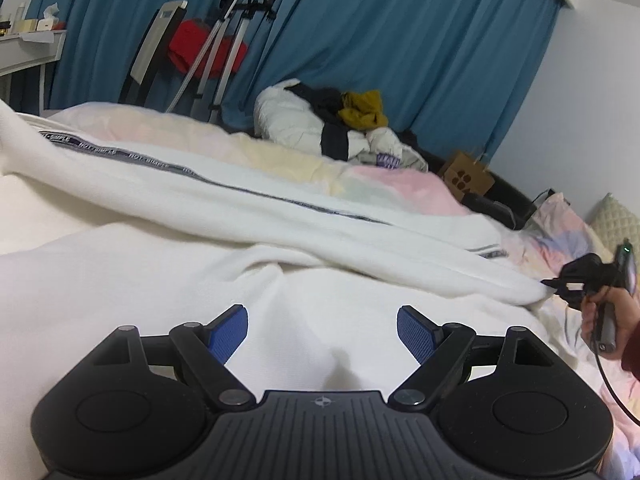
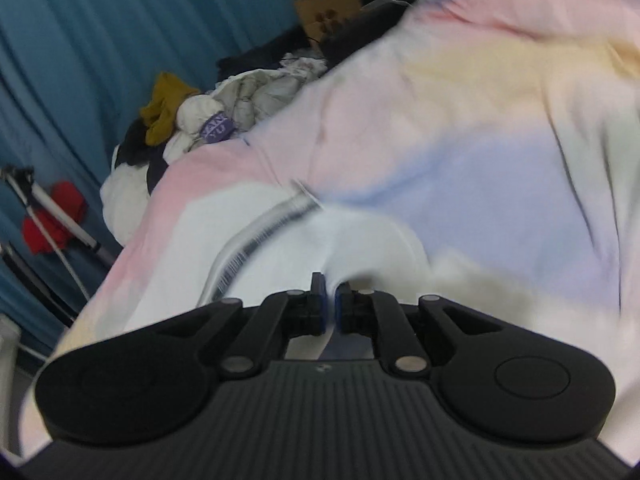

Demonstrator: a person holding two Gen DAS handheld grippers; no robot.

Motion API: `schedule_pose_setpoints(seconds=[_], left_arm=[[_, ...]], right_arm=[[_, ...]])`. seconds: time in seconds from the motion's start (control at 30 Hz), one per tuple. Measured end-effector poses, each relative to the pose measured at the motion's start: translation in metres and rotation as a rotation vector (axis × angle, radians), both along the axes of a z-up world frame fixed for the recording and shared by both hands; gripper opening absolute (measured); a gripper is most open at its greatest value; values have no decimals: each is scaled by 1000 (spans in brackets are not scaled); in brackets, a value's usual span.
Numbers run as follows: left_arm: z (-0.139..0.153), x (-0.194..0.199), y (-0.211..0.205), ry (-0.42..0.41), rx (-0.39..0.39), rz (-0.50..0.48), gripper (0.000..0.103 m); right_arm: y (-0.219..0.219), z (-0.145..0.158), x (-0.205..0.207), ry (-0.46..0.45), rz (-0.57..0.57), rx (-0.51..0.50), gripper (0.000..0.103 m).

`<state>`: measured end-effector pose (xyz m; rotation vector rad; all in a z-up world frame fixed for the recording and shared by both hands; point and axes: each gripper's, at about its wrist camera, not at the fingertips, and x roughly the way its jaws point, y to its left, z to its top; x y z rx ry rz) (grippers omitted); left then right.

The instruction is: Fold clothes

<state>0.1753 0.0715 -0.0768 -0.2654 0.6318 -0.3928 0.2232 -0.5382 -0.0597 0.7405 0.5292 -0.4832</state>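
- Fold just begun: white garment point(image 1: 248, 208) with a lettered stripe draped across the bed point(image 1: 400, 184), one long part stretched toward the right edge.
- Right gripper point(image 2: 329, 307) pinched on the garment's end.
- Left gripper point(image 1: 322, 330) spread wide, empty, low over the cloth.
- Heap of clothes point(image 1: 344, 124) at the far edge, judged unfolded.

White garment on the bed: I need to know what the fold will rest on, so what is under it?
The white garment lies on a pastel bedspread, which shows beyond its edges. Whatever is directly beneath the garment's middle is covered and cannot be seen.
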Motion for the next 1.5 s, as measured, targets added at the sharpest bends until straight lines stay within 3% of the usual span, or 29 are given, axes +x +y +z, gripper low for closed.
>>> schedule_pose_setpoints(seconds=[0.07, 0.23, 0.33, 0.37, 0.4, 0.43, 0.6, 0.83, 0.93, 0.97, 1.07, 1.1, 1.17, 1.27, 1.4, 1.43, 1.47, 1.5], left_arm=[[4, -9, 12, 35, -21, 33, 84], [16, -31, 43, 122, -73, 115, 84], [22, -44, 62, 174, -104, 165, 84], [24, -49, 68, 191, -114, 181, 84], [27, -53, 74, 208, -125, 198, 84], [30, -60, 82, 216, -132, 219, 84], [50, -92, 124, 261, -186, 335, 89], [65, -138, 183, 322, -249, 532, 99], [63, -154, 208, 358, -318, 624, 99], [61, -158, 215, 367, -349, 654, 99], [53, -161, 229, 370, -416, 721, 99], [48, -158, 232, 378, -446, 728, 98], [38, -151, 235, 395, -500, 737, 96], [20, -139, 235, 446, -540, 749, 91], [3, -128, 239, 504, -550, 775, 82], [3, -128, 239, 493, -549, 778, 75], [4, -129, 239, 481, -546, 781, 68], [5, -130, 238, 472, -541, 784, 54]], right_arm=[[3, -6, -21, -16, -12, 34, 13], [24, 15, -85, -21, -40, 70, 16], [38, 30, -121, -27, -63, 61, 45], [46, 34, -133, -28, -67, 28, 62], [52, 37, -144, -26, -64, 14, 71], [52, 38, -151, -20, -71, 30, 74], [33, 31, -180, 17, -143, 118, 74], [-26, -16, -228, 62, -480, 297, 75], [-43, -29, -224, 69, -468, 306, 75], [-47, -33, -221, 58, -447, 311, 69], [-56, -41, -213, 15, -384, 298, 65], [-55, -40, -212, -12, -353, 285, 47], [-57, -36, -219, -61, -366, 291, 24], [-56, -31, -222, -89, -370, 290, 23], [-56, -41, -216, -47, -343, 327, 23], [-56, -40, -217, -63, -343, 332, 21], [-57, -40, -218, -79, -343, 336, 11], [-56, -38, -218, -92, -337, 329, 7]])
